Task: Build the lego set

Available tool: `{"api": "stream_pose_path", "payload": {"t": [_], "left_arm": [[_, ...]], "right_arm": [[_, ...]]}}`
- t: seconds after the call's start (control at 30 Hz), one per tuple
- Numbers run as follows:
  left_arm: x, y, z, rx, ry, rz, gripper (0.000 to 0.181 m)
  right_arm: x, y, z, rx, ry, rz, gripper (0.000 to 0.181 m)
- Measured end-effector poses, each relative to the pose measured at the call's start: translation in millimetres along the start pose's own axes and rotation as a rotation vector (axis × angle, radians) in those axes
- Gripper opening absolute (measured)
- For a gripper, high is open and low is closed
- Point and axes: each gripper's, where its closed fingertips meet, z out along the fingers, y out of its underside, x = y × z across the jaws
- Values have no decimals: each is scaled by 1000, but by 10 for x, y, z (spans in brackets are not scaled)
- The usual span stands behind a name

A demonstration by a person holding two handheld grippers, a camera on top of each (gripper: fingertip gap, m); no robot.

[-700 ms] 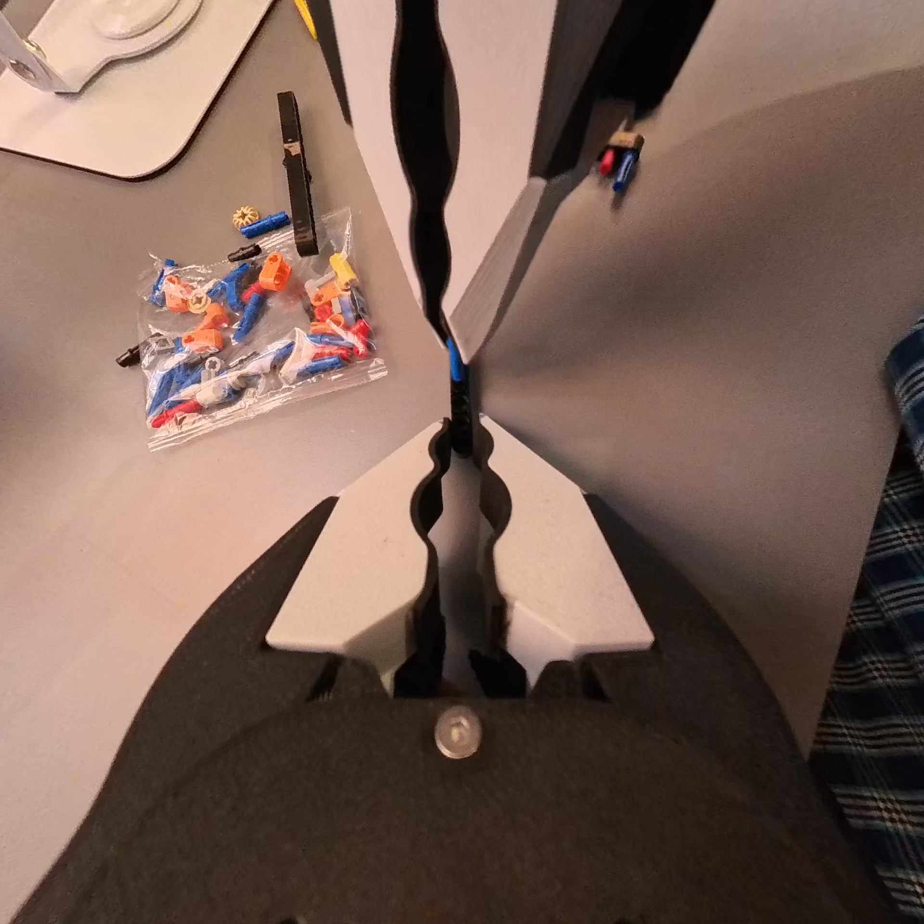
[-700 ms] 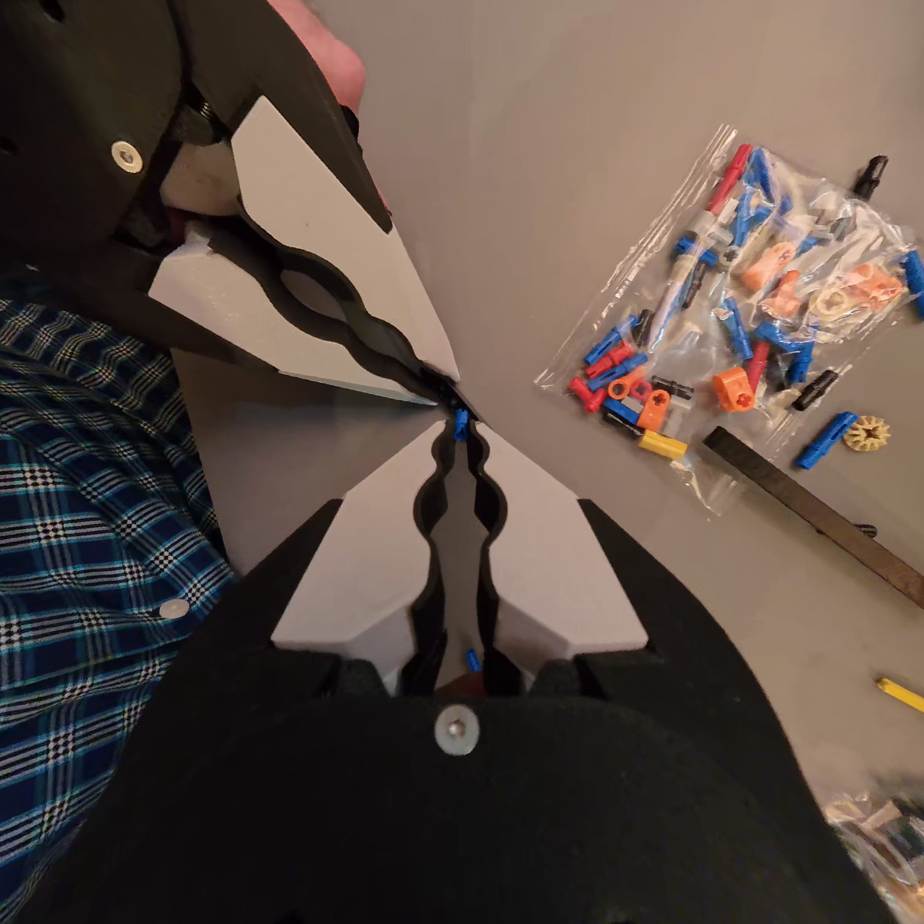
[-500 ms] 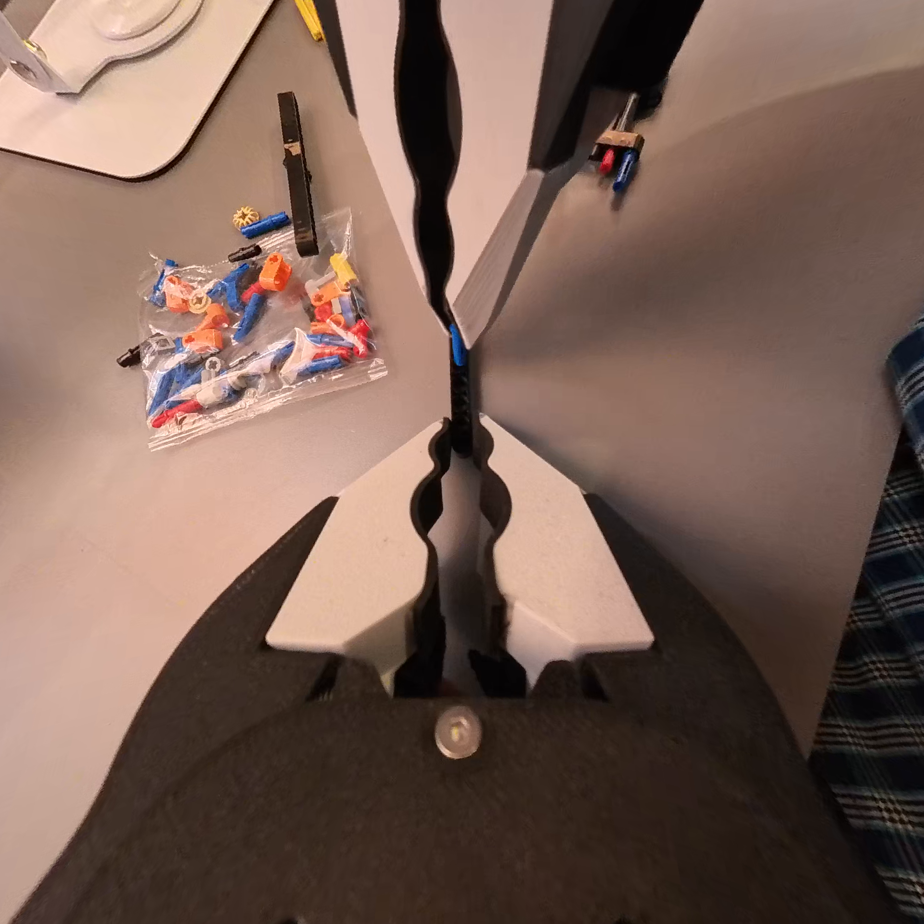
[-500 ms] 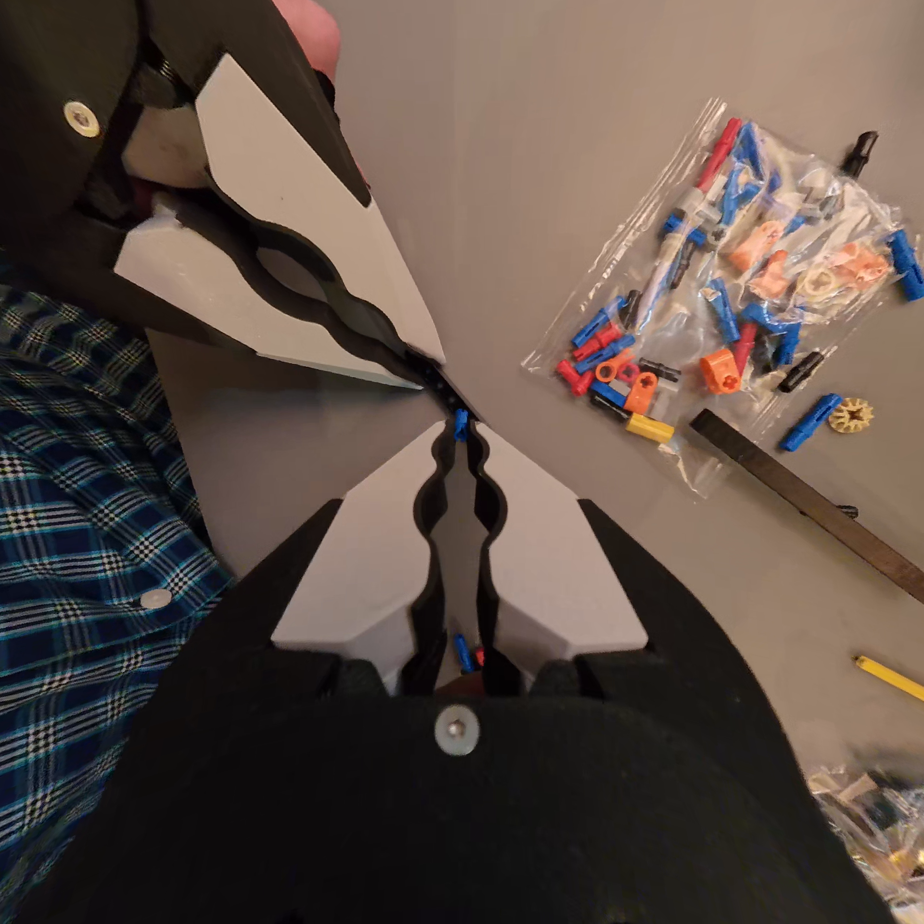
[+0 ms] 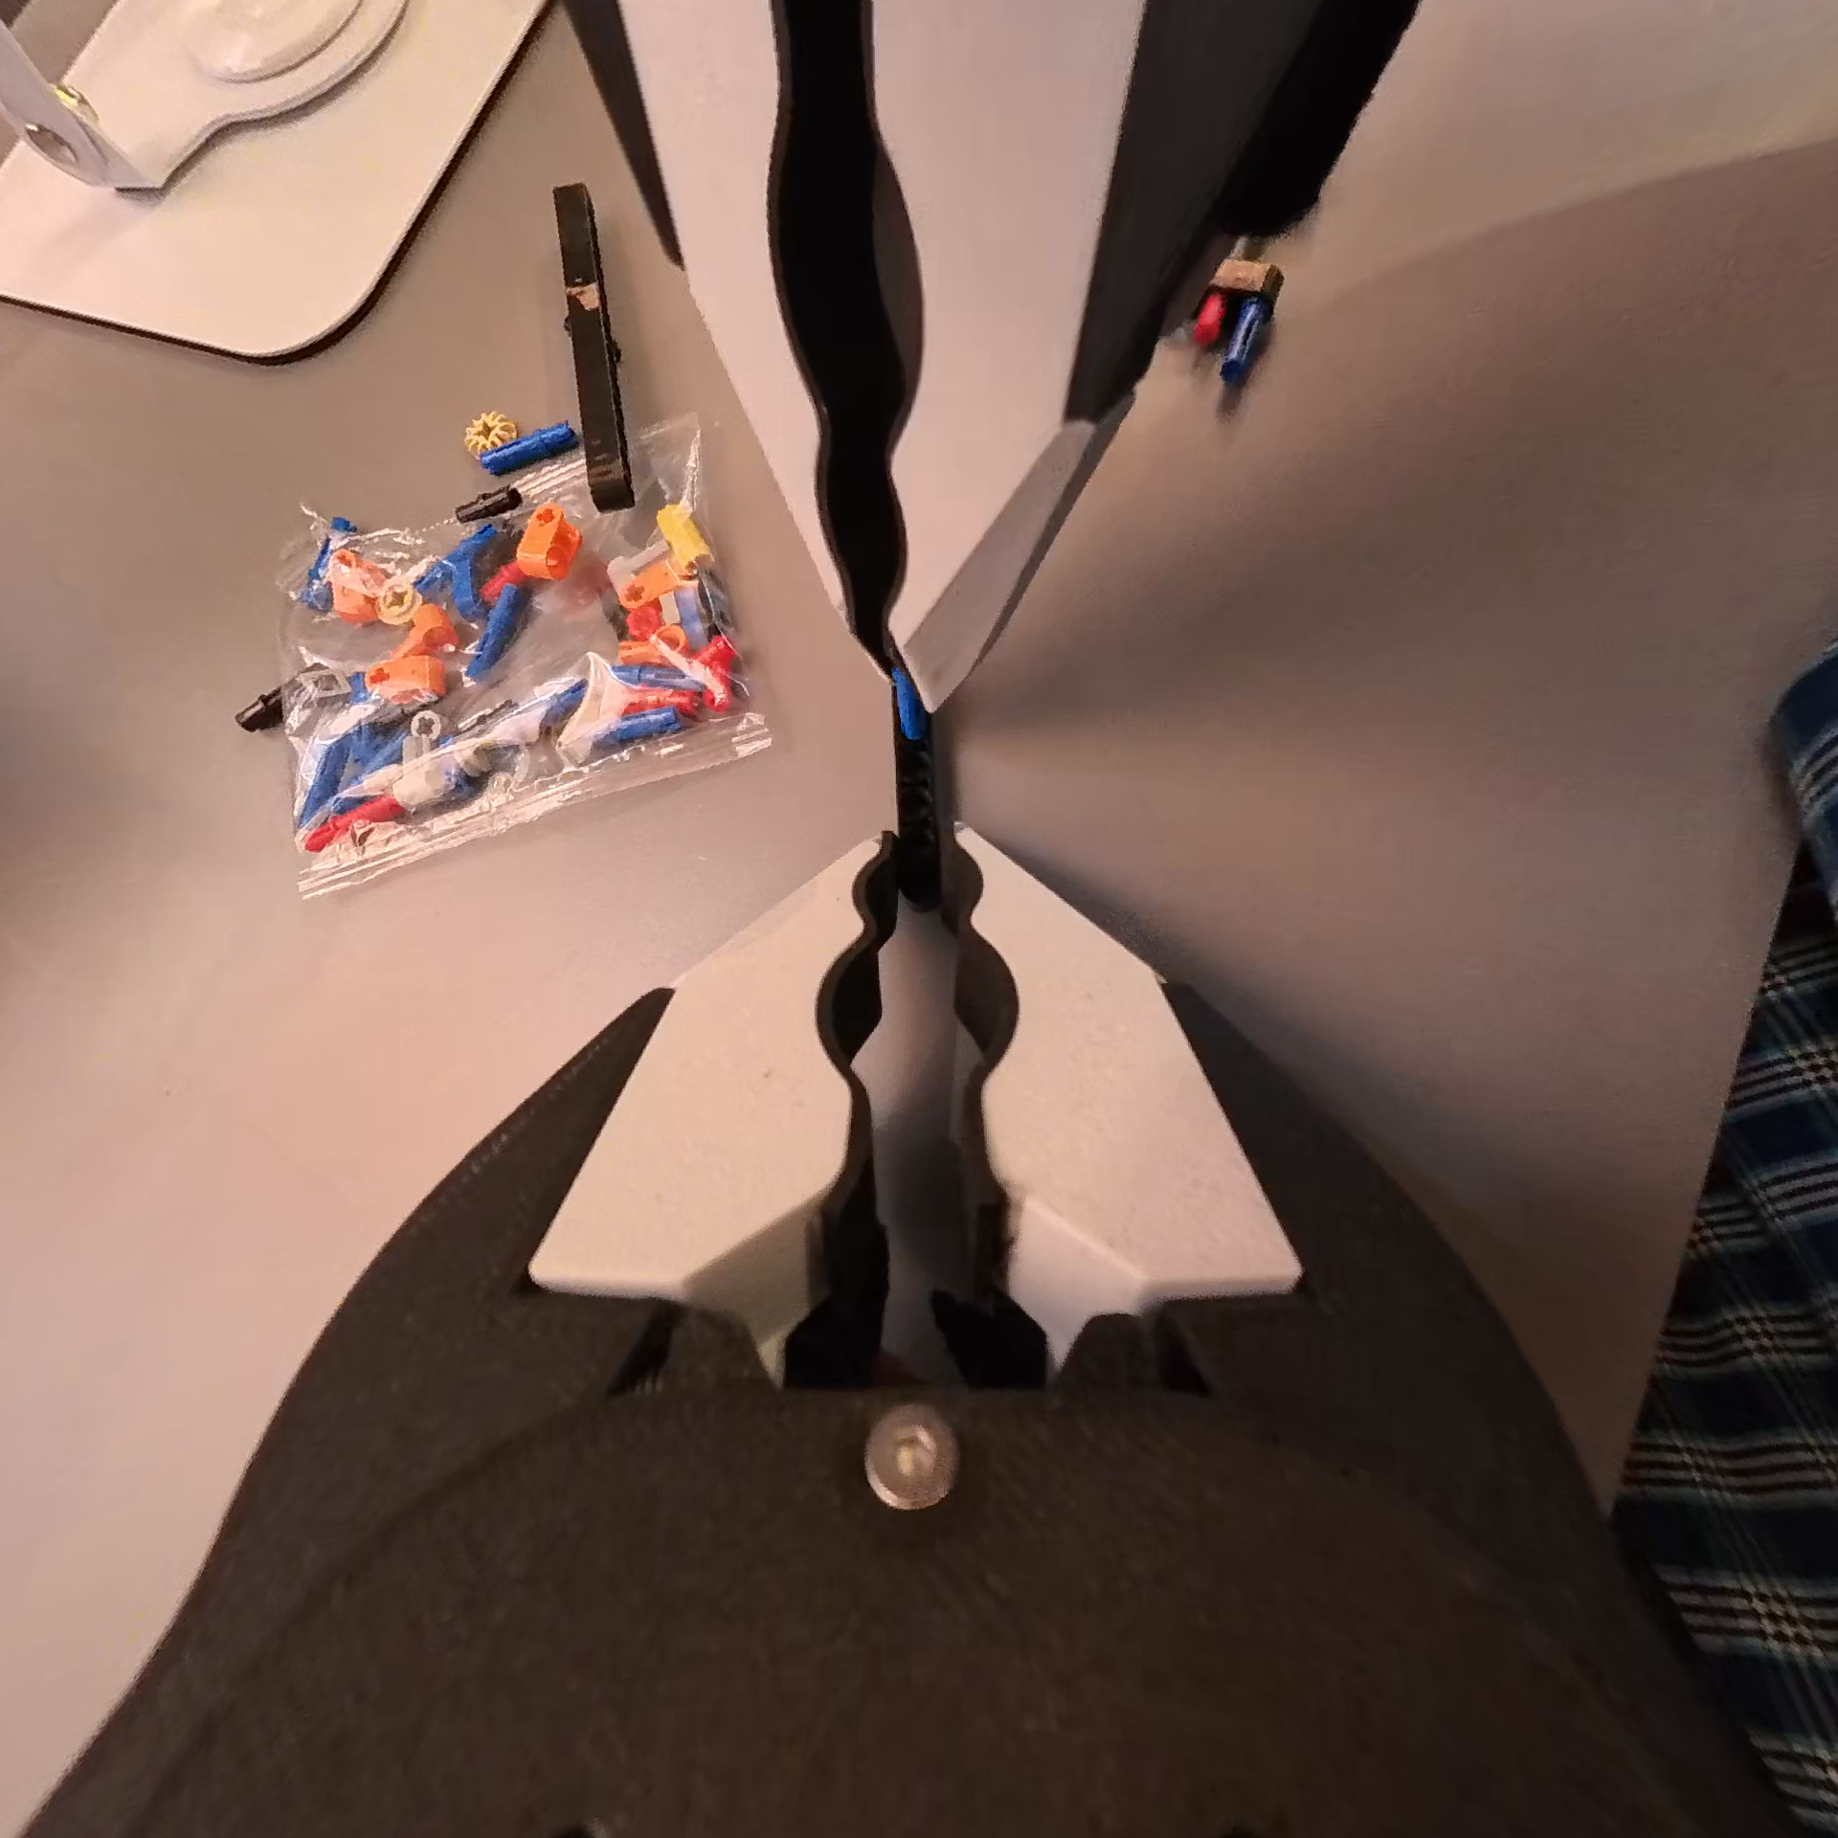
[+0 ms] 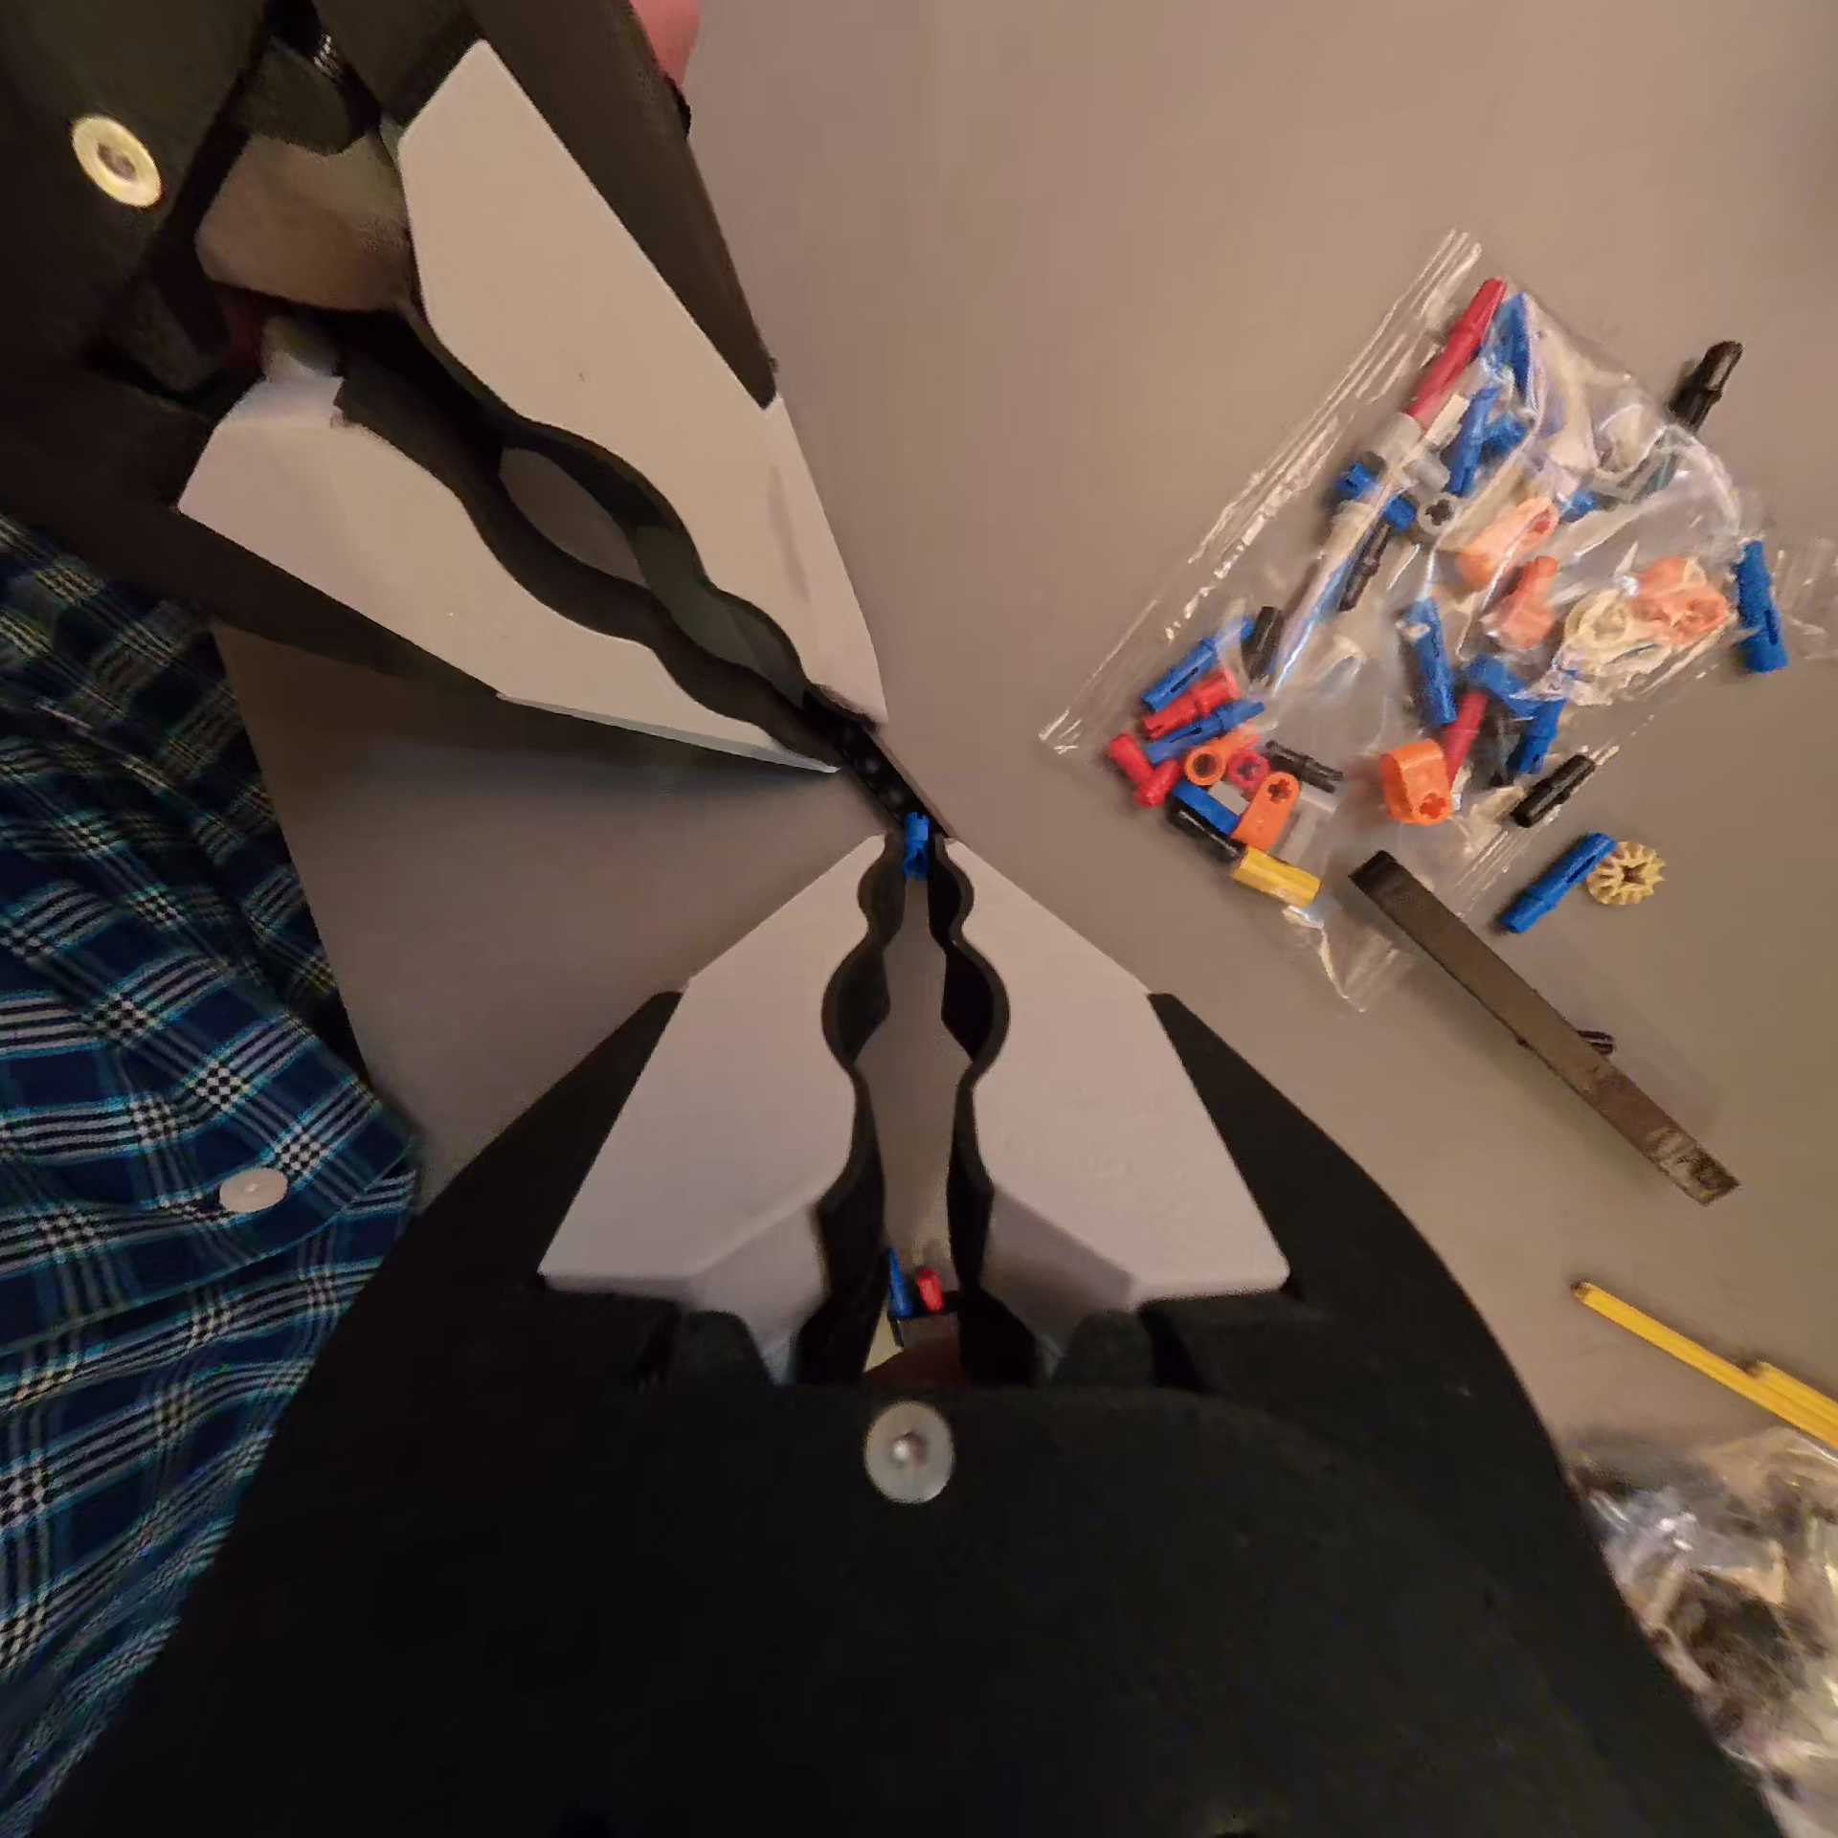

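My left gripper point(image 5: 920, 863) is shut on a thin black lego beam point(image 5: 916, 804) that sticks forward from its tips. My right gripper point(image 6: 915, 853) is shut on a small blue pin point(image 6: 915, 843). The two grippers meet tip to tip above the grey table point(image 5: 1392, 696). In the left wrist view the right gripper point(image 5: 900, 664) comes down from above and the blue pin point(image 5: 906, 699) sits at the far end of the beam. In the right wrist view the left gripper point(image 6: 845, 731) enters from the upper left holding the beam point(image 6: 870, 766). Whether pin and beam are joined is hidden.
A clear bag of small lego parts point(image 5: 517, 656) point(image 6: 1442, 617) lies on the table, with a long black beam point(image 5: 592, 338) point(image 6: 1532, 1024), a loose blue pin point(image 6: 1557, 880) and a tan gear point(image 6: 1626, 873) beside it. A white board point(image 5: 229, 199) lies far left. A plaid sleeve point(image 6: 149, 995) is close. Both grippers' tips are close together, under 4 cm apart. The tan gear point(image 6: 1626, 873) lies around 12 cm away from my right fingertips. The left camera catches it too, in the left wrist view point(image 5: 489, 441).
The two grippers have stayed tip to tip with the pin at the beam's end. The right wrist view has shifted slightly, so the bag sits a little higher and to the left.
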Motion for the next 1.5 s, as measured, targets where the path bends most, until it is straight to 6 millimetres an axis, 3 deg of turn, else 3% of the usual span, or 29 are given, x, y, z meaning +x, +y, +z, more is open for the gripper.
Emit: {"api": "stream_pose_path", "payload": {"t": [0.3, 1.23, 1.5], "left_arm": [[1, -2, 2, -1, 3, 7, 6], [7, -5, 1, 1, -11, 24, 6], [-8, -136, 116, 15, -26, 77, 8]], "right_arm": [[13, -32, 18, -110, 35, -83, 1], [17, 9, 23, -100, 91, -118, 1], [5, -4, 67, -97, 64, -108, 1]]}}
